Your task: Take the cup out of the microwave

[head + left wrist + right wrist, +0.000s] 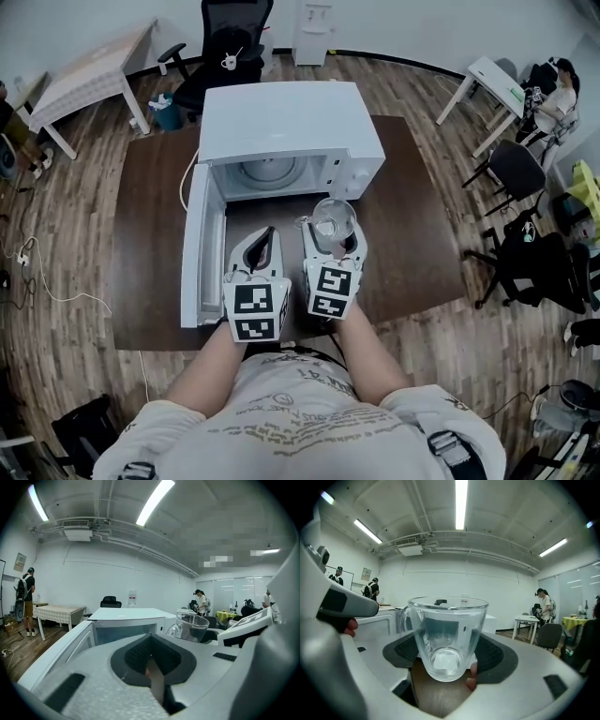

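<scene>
A clear glass cup (447, 637) with a handle on its left is gripped between the pads of my right gripper (449, 660). In the head view the cup (333, 223) hangs above the brown table (412, 234), just in front of the white microwave (286, 122). The microwave's door (201, 246) stands swung open to the left and the turntable (270, 172) inside is bare. My left gripper (265, 242) is beside the right one, its jaws nearly together with nothing between them. The left gripper view shows the cup (192, 626) at its right.
A black office chair (220, 47) stands behind the table. White tables stand at the back left (89, 70) and back right (492, 84). More chairs (516, 169) and a seated person are at the right. Cables lie on the wooden floor at the left.
</scene>
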Action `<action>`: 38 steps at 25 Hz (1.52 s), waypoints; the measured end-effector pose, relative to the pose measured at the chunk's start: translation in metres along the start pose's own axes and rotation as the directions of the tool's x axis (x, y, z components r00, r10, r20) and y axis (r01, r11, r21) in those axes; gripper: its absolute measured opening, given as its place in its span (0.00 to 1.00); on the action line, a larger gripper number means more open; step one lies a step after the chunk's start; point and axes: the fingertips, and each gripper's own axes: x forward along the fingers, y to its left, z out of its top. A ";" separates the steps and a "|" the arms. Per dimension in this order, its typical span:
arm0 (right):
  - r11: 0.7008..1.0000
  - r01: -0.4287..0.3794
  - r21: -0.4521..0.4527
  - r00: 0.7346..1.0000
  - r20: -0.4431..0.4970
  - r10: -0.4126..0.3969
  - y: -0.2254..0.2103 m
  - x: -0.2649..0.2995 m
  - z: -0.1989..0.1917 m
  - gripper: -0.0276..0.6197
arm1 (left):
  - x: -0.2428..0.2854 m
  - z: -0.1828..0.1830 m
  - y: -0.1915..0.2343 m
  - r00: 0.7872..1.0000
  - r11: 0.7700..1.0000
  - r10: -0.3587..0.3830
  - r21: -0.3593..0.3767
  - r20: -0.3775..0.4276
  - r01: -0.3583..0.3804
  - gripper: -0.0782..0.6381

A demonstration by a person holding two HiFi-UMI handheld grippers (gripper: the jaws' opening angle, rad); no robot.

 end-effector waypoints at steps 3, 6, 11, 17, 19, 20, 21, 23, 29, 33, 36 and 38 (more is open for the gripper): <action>1.000 0.015 0.004 1.000 0.006 -0.015 -0.006 -0.008 0.006 0.58 | -0.001 0.008 -0.003 1.000 1.000 -0.015 0.007 0.008 0.015 0.12; 0.999 0.031 0.017 0.999 0.024 -0.032 -0.007 -0.012 0.013 0.58 | 0.000 0.014 -0.004 0.999 0.999 -0.040 0.020 0.015 0.040 0.12; 0.995 0.084 0.044 0.996 0.025 -0.085 -0.011 -0.018 0.019 0.58 | 0.001 0.018 -0.010 0.995 0.994 -0.097 0.046 0.001 0.097 0.12; 0.991 0.125 0.044 0.992 0.005 -0.125 -0.011 -0.027 0.021 0.58 | -0.003 0.021 -0.019 0.988 0.985 -0.157 0.068 0.004 0.156 0.12; 0.992 0.120 0.031 0.993 0.002 -0.121 -0.008 -0.029 0.021 0.58 | -0.006 0.022 -0.018 0.986 0.983 -0.167 0.076 0.007 0.166 0.12; 0.993 0.118 0.025 0.993 0.002 -0.118 -0.006 -0.030 0.020 0.58 | -0.007 0.022 -0.017 0.986 0.982 -0.169 0.081 0.009 0.168 0.12; 0.993 0.118 0.023 0.993 0.001 -0.118 -0.004 -0.031 0.019 0.58 | -0.008 0.021 -0.015 0.985 0.982 -0.171 0.083 0.008 0.170 0.12; 0.992 0.120 0.030 0.993 0.002 -0.121 0.000 -0.033 0.019 0.58 | -0.008 0.021 -0.011 0.985 0.982 -0.173 0.078 0.006 0.172 0.12; 0.991 0.133 0.030 0.991 0.008 -0.133 0.002 -0.042 0.024 0.58 | -0.013 0.022 -0.009 0.983 0.981 -0.183 0.068 0.008 0.182 0.12; 0.992 0.125 0.022 0.992 0.016 -0.126 0.004 -0.048 0.027 0.58 | -0.016 0.021 -0.010 0.981 0.980 -0.192 0.062 0.010 0.191 0.12; 0.991 0.130 0.025 0.991 0.021 -0.130 0.005 -0.054 0.029 0.58 | -0.021 0.021 -0.009 0.981 0.980 -0.193 0.061 0.011 0.192 0.12; 0.991 0.134 0.027 0.991 0.024 -0.135 0.006 -0.058 0.029 0.58 | -0.023 0.021 -0.009 0.981 0.980 -0.193 0.060 0.012 0.192 0.12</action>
